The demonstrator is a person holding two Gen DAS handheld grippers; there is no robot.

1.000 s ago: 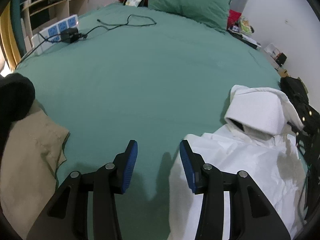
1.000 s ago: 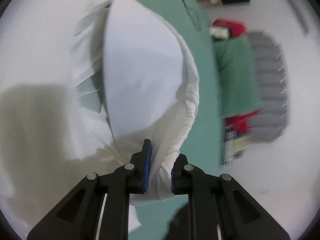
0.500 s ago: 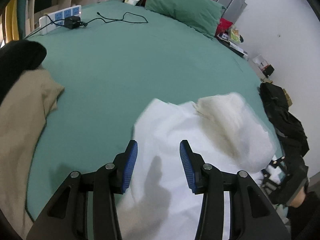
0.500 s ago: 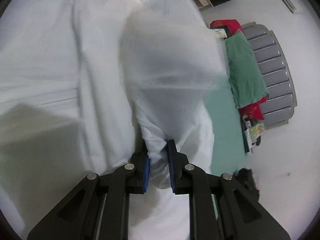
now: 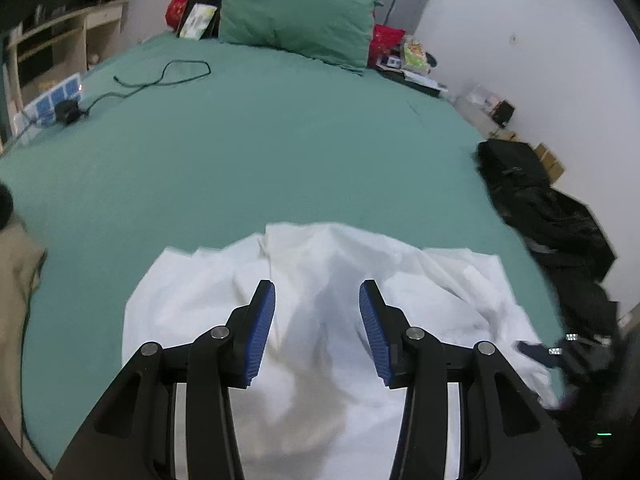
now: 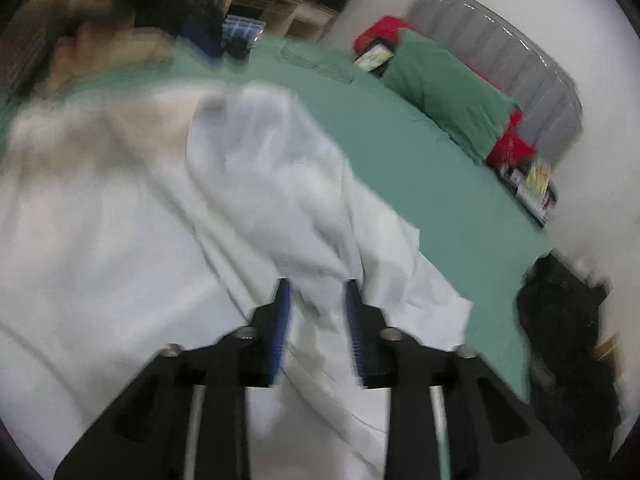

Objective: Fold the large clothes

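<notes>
Two grippers hang over one white garment (image 5: 320,280), which lies rumpled across the lower middle of the left wrist view on the green bed sheet (image 5: 280,152). A second ago that same view held mostly bare sheet, with the white cloth bunched at the lower right edge; now the cloth fills the bottom centre, so the garment has been swung over and laid out toward the middle of the bed.

The right gripper (image 6: 318,312) was pinching a fold of the white cloth a moment back. Its jaws are opening now, with a ridge of fabric between the blue pads but no longer squeezed (the picture is blurred, so whether the cloth brushes a pad I cannot tell). That reads as a release: the carried edge has been dropped in place.

The left gripper (image 5: 316,320) stands about half wide with nothing between its fingers, poised above the cloth.

For the task this probably means the spreading or first flip is finished and folding proper is not yet far along, since the cloth is wrinkled with a raised hump at its centre. Next would likely be smoothing it or taking a fresh edge.

A tan garment (image 5: 16,288) sits at the left edge and dark clothes (image 5: 560,220) at the right, both off the white one.
</notes>
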